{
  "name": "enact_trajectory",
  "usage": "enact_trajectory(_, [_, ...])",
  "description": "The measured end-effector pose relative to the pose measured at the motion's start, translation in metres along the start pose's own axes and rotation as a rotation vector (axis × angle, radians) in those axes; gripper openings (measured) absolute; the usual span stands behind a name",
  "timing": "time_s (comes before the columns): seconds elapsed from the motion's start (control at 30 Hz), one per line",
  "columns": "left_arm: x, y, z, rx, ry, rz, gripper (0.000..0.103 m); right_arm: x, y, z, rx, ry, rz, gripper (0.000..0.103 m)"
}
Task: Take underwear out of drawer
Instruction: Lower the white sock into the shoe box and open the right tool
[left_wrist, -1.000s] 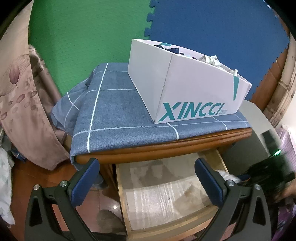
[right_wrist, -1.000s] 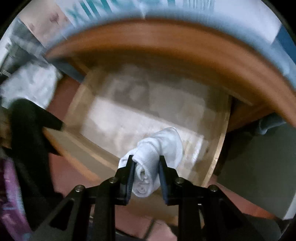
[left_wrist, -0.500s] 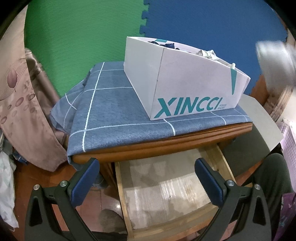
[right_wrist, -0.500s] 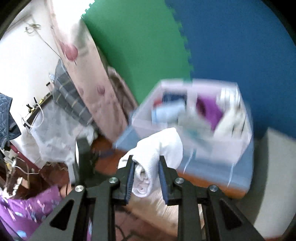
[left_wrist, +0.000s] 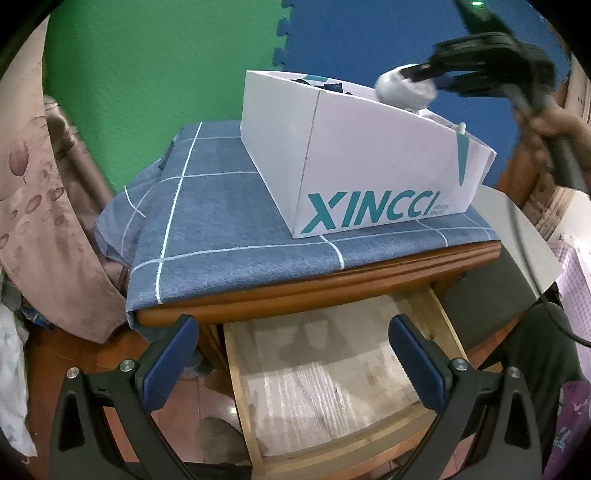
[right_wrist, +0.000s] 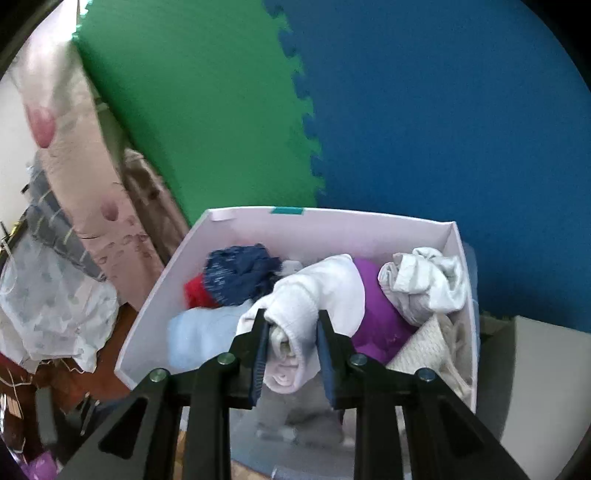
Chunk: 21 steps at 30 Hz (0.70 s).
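The right tongs (right_wrist: 290, 325) are clamped on a rolled white cotton piece of underwear (right_wrist: 314, 295), one blue-padded finger pressed against each side of the roll. The roll sticks out past the fingertips toward the far side and hangs above the open white cardboard box printed XINCCI (right_wrist: 155, 295). Beneath it in the box lie a dark blue speckled garment (right_wrist: 240, 273) at the far left, a red cloth (right_wrist: 195, 291) beside it, a pale blue folded cloth (right_wrist: 199, 336) nearer, a purple garment (right_wrist: 376, 317) to the right, and a bunched white garment (right_wrist: 424, 284) in the far right corner.

From the left wrist camera, the same roll (left_wrist: 399, 88) shows above the far right rim of the box (left_wrist: 369, 155), gripped by the right tongs (left_wrist: 421, 79); that part of the picture is blurred, so whether the roll touches the box contents cannot be told. The box stands on a blue checked cloth with white lines (left_wrist: 221, 218) that covers the wooden worktop (left_wrist: 332, 288).

The left tongs (left_wrist: 293, 360) are spread wide apart and hold nothing. They hang near and low, in front of the pulled-out wooden drawer (left_wrist: 325, 458), whose paper-lined bottom shows between the two blue pads. The underwear is well apart from the left tongs, up and to the far right of them.

A green and blue foam mat wall (left_wrist: 166, 66) stands behind the worktop, and a pink patterned curtain (left_wrist: 29, 192) hangs at the left.
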<state>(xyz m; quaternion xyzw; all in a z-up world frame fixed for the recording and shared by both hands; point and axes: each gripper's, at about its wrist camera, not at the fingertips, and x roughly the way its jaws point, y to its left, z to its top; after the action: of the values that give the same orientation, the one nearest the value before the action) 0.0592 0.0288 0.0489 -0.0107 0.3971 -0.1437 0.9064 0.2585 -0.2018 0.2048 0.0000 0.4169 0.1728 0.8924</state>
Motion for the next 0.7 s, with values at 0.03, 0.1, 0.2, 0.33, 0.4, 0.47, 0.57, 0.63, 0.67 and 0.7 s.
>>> enact_trajectory(0.03, [0.001,0.000,0.000,0.001,0.001,-0.001,0.101,0.008,0.001,0.004,-0.002,0.006,-0.005,0.025])
enact_trajectory(0.1, [0.002,-0.001,0.000,0.003,0.005,-0.001,0.101,0.018,0.006,0.006,0.000,0.011,-0.004,0.025])
enact_trajectory(0.2, [0.003,-0.002,0.000,0.003,0.009,-0.001,0.101,0.030,0.012,0.015,-0.004,0.016,-0.017,0.027])
enact_trajectory(0.33, [0.003,-0.004,0.000,0.013,0.005,0.004,0.102,0.042,0.024,0.019,-0.035,0.030,-0.045,0.031])
enact_trajectory(0.4, [0.004,-0.004,-0.001,0.016,0.011,0.007,0.102,0.046,0.031,0.018,-0.050,0.037,-0.047,0.036])
enact_trajectory(0.47, [0.005,-0.005,-0.001,0.017,0.018,0.017,0.102,0.047,0.036,0.017,-0.054,0.038,-0.041,0.046])
enact_trajectory(0.57, [0.007,-0.006,-0.001,0.019,0.031,0.036,0.102,0.043,0.042,0.017,-0.052,0.006,-0.037,0.055])
enact_trajectory(0.63, [0.007,-0.006,-0.001,0.022,0.034,0.042,0.102,0.036,0.044,0.017,-0.051,-0.026,-0.027,0.055])
enact_trajectory(0.67, [0.007,-0.007,-0.001,0.025,0.035,0.043,0.102,0.031,0.044,0.016,-0.047,-0.045,-0.022,0.055])
enact_trajectory(0.7, [0.007,-0.008,-0.001,0.029,0.037,0.047,0.102,0.028,0.043,0.016,-0.042,-0.059,-0.017,0.055])
